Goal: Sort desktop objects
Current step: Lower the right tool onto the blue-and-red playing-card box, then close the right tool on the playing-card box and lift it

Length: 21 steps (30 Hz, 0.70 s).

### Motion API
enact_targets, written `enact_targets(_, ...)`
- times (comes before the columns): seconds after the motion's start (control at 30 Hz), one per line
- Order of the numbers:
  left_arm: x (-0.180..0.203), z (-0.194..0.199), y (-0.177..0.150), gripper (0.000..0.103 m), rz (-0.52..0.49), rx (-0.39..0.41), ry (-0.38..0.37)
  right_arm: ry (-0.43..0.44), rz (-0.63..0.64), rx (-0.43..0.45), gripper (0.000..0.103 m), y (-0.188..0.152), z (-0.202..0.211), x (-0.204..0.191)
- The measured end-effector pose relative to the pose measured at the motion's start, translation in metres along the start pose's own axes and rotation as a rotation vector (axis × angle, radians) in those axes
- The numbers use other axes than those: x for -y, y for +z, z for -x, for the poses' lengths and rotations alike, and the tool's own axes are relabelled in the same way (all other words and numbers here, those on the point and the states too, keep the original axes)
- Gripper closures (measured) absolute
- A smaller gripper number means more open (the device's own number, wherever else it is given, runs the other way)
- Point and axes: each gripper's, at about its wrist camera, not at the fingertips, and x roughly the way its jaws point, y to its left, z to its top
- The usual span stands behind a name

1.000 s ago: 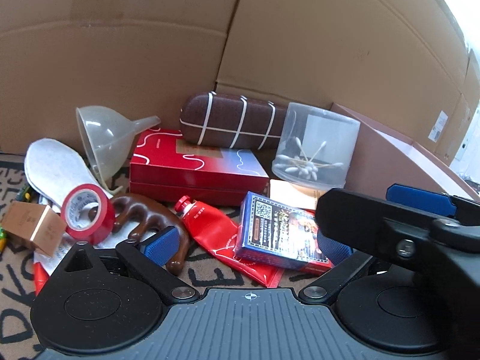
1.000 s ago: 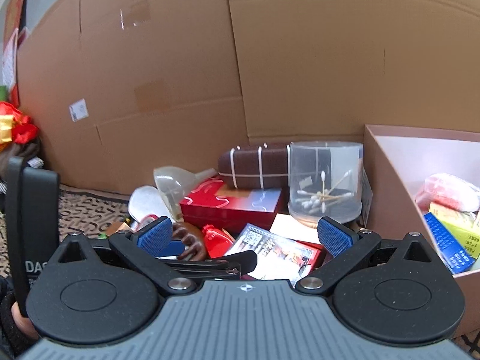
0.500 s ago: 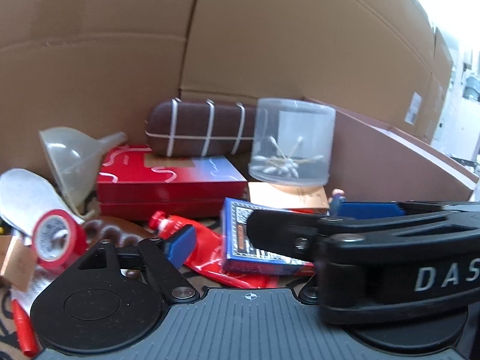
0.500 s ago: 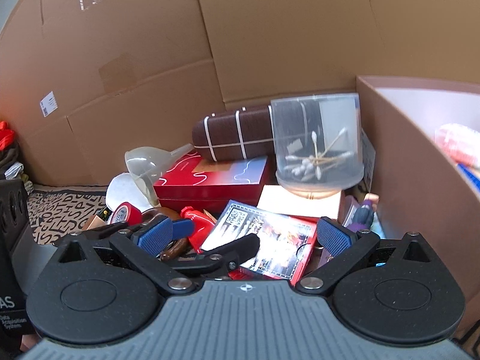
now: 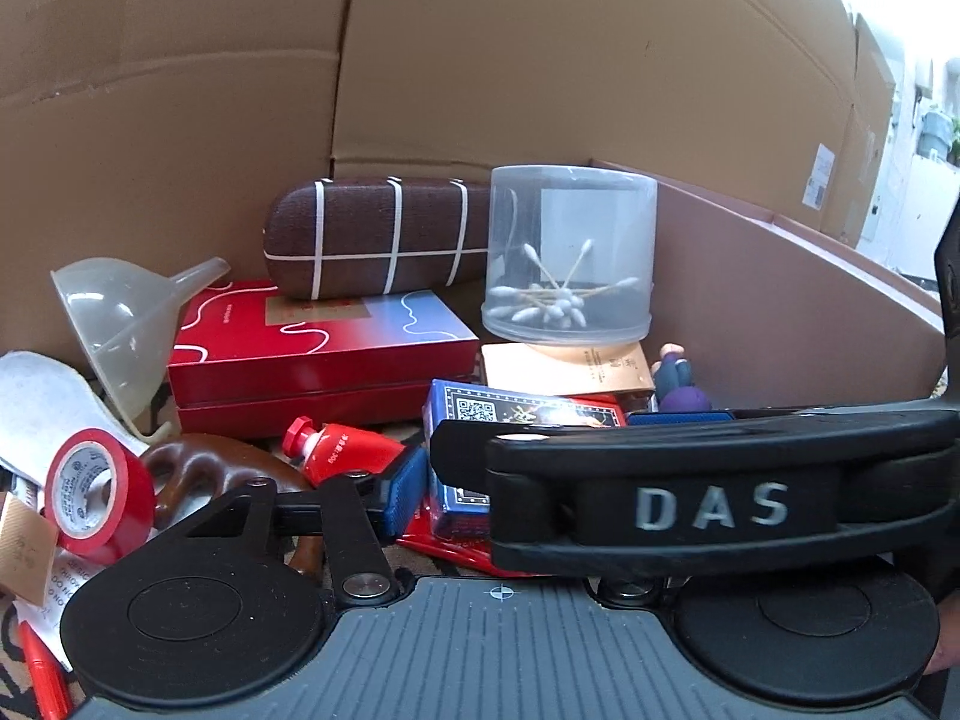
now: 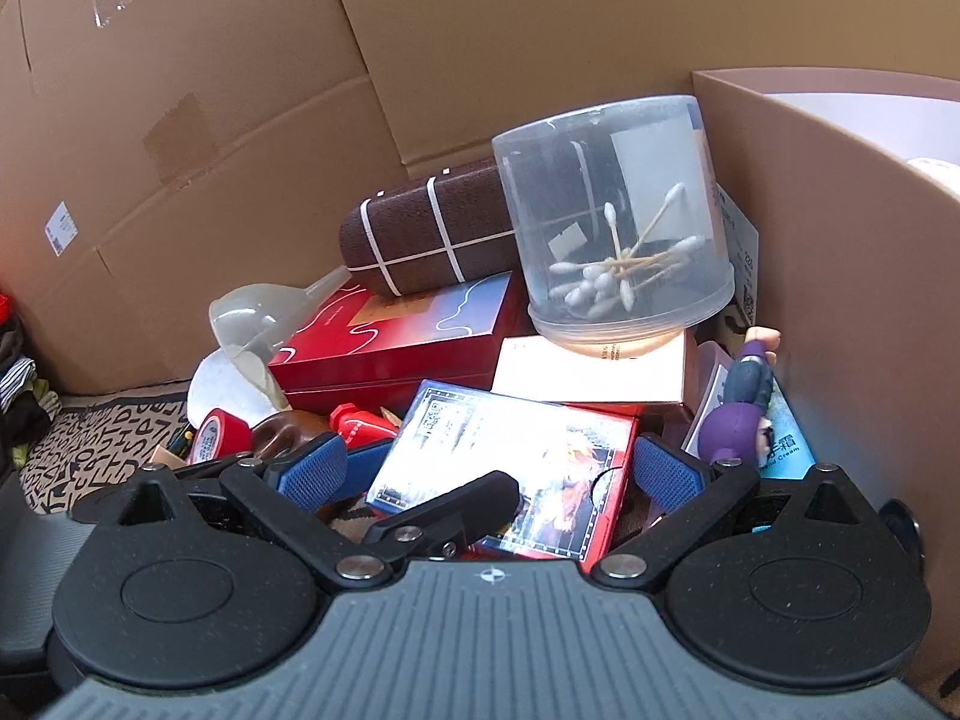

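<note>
A blue and red card box [image 6: 510, 450] lies in a pile of desk items, in front of a red gift box [image 6: 402, 336] and a clear tub of cotton swabs [image 6: 618, 228]. My right gripper [image 6: 486, 468] is open, its blue pads on either side of the card box and just above it. In the left wrist view the card box [image 5: 516, 420] lies behind the right gripper's black body [image 5: 720, 498], which crosses in front of my left gripper [image 5: 540, 480]. Only the left blue pad [image 5: 405, 489] shows; the other is hidden.
A brown glasses case [image 5: 372, 240], clear funnel [image 5: 120, 312], red tape roll [image 5: 96, 492], red tube [image 5: 342, 450], brown wooden massager [image 5: 216, 474] and a purple figurine [image 6: 744, 414] lie around. A pink box wall [image 6: 840, 276] stands at the right. Cardboard panels stand behind.
The right gripper has moved forward and down over the card box. Its body now blocks more of the left wrist view. The left gripper has shifted right.
</note>
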Motion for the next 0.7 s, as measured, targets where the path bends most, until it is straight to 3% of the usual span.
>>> enact_targets(0.1, 0.002, 0.001, 0.0, 0.051, -0.01, -0.001, 0.014, -0.014, 0.001, 0.002, 0.004, 0.001, -0.005, 0.0)
enact_targets(0.23, 0.003, 0.002, 0.001, 0.052, -0.019, -0.004, 0.03, -0.048, -0.003, 0.0, 0.021, 0.001, -0.007, 0.004)
enact_targets(0.5, 0.01, 0.01, -0.002, 0.052, -0.041, 0.002, 0.045, -0.082, 0.046, 0.017, 0.026, 0.0, 0.002, -0.005)
enact_targets(0.57, 0.012, 0.014, -0.003, 0.056, -0.049, 0.01, 0.058, -0.079, 0.037, 0.02, 0.035, 0.0, 0.007, -0.003)
enact_targets(0.7, 0.009, 0.022, -0.001, 0.062, -0.002, 0.006, 0.04, -0.068, 0.009, 0.02, 0.042, 0.002, 0.018, 0.004)
